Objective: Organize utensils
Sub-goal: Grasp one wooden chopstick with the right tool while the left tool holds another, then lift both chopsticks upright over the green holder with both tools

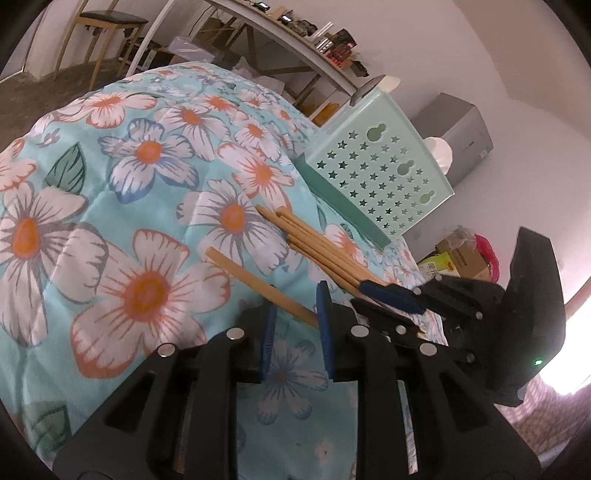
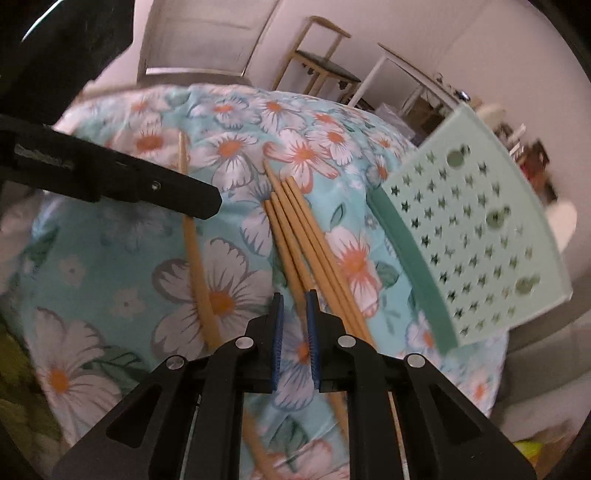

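A bundle of several wooden chopsticks (image 1: 317, 243) (image 2: 306, 236) lies on the floral bedspread (image 1: 122, 206) (image 2: 110, 280), next to a mint-green holder with star-shaped holes (image 1: 384, 177) (image 2: 476, 236). My right gripper (image 2: 294, 328) (image 1: 391, 306) is at the bundle's near end, its blue pads close together and pressing on the chopsticks there. Further left lies a single chopstick (image 1: 255, 284) (image 2: 195, 251). My left gripper (image 1: 296, 332) (image 2: 216, 203) hovers over it with its pads apart. That chopstick crosses just past the fingertips, and its near part is hidden under the fingers.
A grey utensil (image 1: 365, 88) sticks out of the holder's top. Beyond the bed stand a wooden chair (image 1: 99, 22) (image 2: 321, 62), a long white shelf table with clutter (image 1: 317, 40), a grey box (image 1: 458, 129) and cardboard boxes (image 1: 461, 258).
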A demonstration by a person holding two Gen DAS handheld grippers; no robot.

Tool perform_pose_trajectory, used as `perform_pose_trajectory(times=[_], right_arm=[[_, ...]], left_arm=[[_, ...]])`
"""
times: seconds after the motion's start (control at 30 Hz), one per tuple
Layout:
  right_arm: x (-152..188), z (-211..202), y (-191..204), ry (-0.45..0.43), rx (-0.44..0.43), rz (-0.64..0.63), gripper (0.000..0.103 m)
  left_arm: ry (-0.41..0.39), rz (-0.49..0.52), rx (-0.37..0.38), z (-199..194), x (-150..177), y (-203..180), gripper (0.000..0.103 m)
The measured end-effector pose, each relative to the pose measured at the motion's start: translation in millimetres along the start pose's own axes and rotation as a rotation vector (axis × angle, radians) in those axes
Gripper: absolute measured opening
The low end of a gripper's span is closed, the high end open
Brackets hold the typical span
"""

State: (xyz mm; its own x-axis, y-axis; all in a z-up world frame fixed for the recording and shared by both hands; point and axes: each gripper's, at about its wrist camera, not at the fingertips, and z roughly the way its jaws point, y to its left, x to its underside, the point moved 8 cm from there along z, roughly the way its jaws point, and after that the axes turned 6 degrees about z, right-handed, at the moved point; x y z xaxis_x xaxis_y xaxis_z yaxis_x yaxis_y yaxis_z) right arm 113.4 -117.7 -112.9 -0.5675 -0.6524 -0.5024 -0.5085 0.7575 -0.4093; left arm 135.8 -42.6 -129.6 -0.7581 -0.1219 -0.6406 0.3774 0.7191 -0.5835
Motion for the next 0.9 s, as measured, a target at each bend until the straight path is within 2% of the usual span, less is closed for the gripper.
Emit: perform_pose_trajectory(times=[0.2,0.4,0.53,0.77,0.9], right_arm=[[-14.2,8.3,7.3,0.000,0.049,-0.087,0.008],[-24.3,0.2,-1.8,-0.025,0.041,-0.032,0.007],[-31.6,-24.1,-25.5,-0.065,0.008,0.117,0.007],[-38.2,-70.2,-91.9,-0.196,-0.107,0.495,0.007],[-29.1,-98.8,-128.0,-0.300,-0.095,0.662,0.007]], left_arm=[[-0.012,0.009,0.019,-3.2,1.3,0.6,0.021],[-0.016,0.011,0.032,-7.0,2.7,3.2,0.022],[-0.015,0.015,0.037,-7.3,3.1,2.9,0.022],[-0.004,0.000,0.030,-7.0,3.1,2.8,0.020],[-0.002,-0.042,0.073,-13.9,-7.2,-3.7,0.017]])
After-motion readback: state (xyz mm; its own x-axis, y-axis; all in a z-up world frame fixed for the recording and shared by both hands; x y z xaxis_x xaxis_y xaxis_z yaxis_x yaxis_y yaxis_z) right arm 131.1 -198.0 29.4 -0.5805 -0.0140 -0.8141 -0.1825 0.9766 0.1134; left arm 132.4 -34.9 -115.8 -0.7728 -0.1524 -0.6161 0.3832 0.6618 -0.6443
